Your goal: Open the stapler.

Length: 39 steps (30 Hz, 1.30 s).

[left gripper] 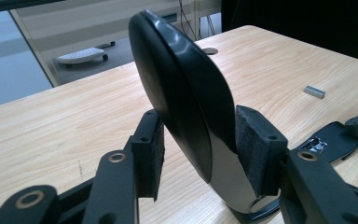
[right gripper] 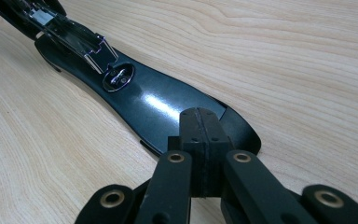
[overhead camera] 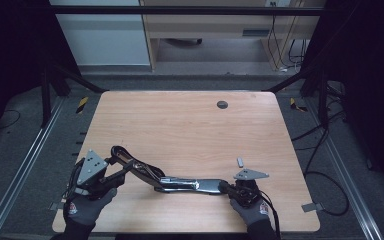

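Note:
A black stapler (overhead camera: 180, 182) lies swung wide open near the table's front edge. Its black top cover (left gripper: 182, 88) stands tilted up between the pads of my left gripper (left gripper: 200, 140), which is shut on it at the stapler's left end (overhead camera: 119, 167). The metal staple magazine (right gripper: 74, 39) and the flat base (right gripper: 158, 100) stretch to the right. My right gripper (right gripper: 200, 121) is shut with nothing between its pads, its tips resting on the base's near end (overhead camera: 225, 186). A gloved hand holds each gripper.
A small grey strip of staples (overhead camera: 240, 162) lies loose just behind the right gripper, also seen in the left gripper view (left gripper: 314, 92). A round cable hole (overhead camera: 222, 104) sits near the wooden table's far edge. Black frame posts flank the table.

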Tool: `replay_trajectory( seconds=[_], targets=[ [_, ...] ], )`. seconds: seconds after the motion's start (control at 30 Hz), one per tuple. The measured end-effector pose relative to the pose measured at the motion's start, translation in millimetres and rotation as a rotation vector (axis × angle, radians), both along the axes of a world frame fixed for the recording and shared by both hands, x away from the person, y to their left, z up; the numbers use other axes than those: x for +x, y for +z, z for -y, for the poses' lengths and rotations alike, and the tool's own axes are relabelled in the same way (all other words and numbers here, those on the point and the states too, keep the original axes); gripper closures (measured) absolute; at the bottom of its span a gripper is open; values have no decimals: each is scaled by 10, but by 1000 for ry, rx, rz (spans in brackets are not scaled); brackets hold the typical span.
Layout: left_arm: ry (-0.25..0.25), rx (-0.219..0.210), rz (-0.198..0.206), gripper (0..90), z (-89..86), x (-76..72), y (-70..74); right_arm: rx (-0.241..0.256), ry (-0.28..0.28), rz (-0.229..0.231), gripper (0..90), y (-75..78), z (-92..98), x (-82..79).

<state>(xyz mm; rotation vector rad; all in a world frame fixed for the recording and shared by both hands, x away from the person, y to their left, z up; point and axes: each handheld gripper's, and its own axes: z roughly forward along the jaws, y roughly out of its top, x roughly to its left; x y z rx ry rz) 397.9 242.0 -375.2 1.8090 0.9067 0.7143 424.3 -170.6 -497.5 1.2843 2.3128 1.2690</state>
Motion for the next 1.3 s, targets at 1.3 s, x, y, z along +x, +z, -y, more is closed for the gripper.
replay_trajectory(
  seconds=[1.3],
  targets=[
    [56, -13, 38, 411, -204, -5, -95, -5, -2, -7, 900, 5, 1, 11]
  ],
)
